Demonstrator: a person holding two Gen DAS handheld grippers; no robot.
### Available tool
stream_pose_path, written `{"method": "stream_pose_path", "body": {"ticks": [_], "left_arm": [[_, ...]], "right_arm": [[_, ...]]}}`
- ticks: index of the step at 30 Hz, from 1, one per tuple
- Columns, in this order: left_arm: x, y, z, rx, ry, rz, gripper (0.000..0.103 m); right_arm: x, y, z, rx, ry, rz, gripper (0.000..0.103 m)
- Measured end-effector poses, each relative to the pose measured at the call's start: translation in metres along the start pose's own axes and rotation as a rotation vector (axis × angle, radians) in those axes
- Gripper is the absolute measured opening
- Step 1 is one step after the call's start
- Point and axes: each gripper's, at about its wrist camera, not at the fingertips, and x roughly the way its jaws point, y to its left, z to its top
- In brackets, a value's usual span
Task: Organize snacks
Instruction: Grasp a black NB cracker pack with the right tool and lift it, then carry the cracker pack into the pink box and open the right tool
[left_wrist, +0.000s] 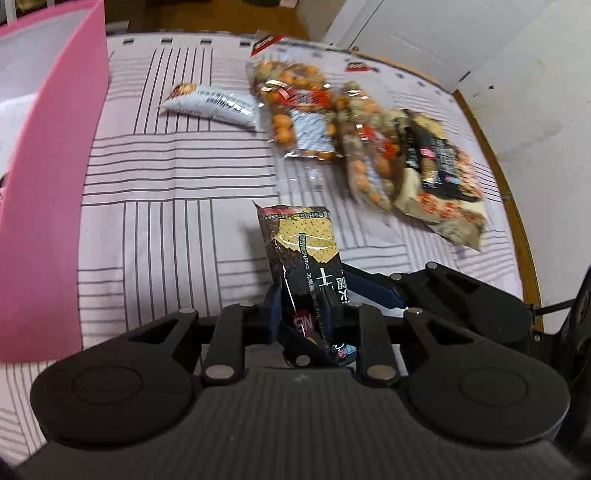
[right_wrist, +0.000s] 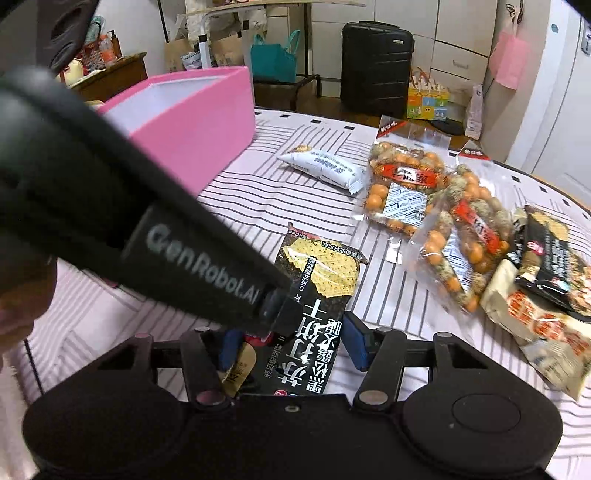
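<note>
A black suitcase (right_wrist: 376, 62) stands beyond the striped bedsheet (right_wrist: 295, 184), near a teal bag (right_wrist: 275, 59) (both upright).

Left hand-held gripper (right_wrist: 284, 314) pinching black cracker packet (right_wrist: 317, 295) above striped cloth (right_wrist: 258, 192).

I note the box (right_wrist: 192, 122) on the table (right_wrist: 280, 206) left; snack packets (right_wrist: 461, 236) lie right.

Both wrist cams close, angled down over striped cloth (left_wrist: 177, 192). Left cam faces across toward far wall; right cam faces room. Shared: black cracker pack (left_wrist: 299, 254), pink box (right_wrist: 192, 122), snack pile (right_wrist: 454, 221).
</note>
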Motion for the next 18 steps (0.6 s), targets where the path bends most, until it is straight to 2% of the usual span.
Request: {"method": "stream_pose_path", "body": {"ticks": [4,10,12,18], "left_arm": [[-0.030,-0.008,-0.021,0.005,-0.036,-0.014,0.022],[-0.076,-0.014,-0.054,0.030,-0.100,0.004,0.023],[-0.092,-0.014,-0.059,0.031,-0.118,-0.002,0.023],[-0.140,-0.007,-0.065,0.007,-0.213,-0.011,0.023]], "right_arm": [[-0.020,0.006,-0.001,-0.006,-0.001,0.029,0.061],[-0.052,0.033,0.001,-0.084,-0.016,0.048,0.061],[-0.062,0.039,0.006,-0.074,-0.012,0.049,0.061],[-0.092,0.060,0.026,-0.126,-0.077,0.048,0.061]]}}
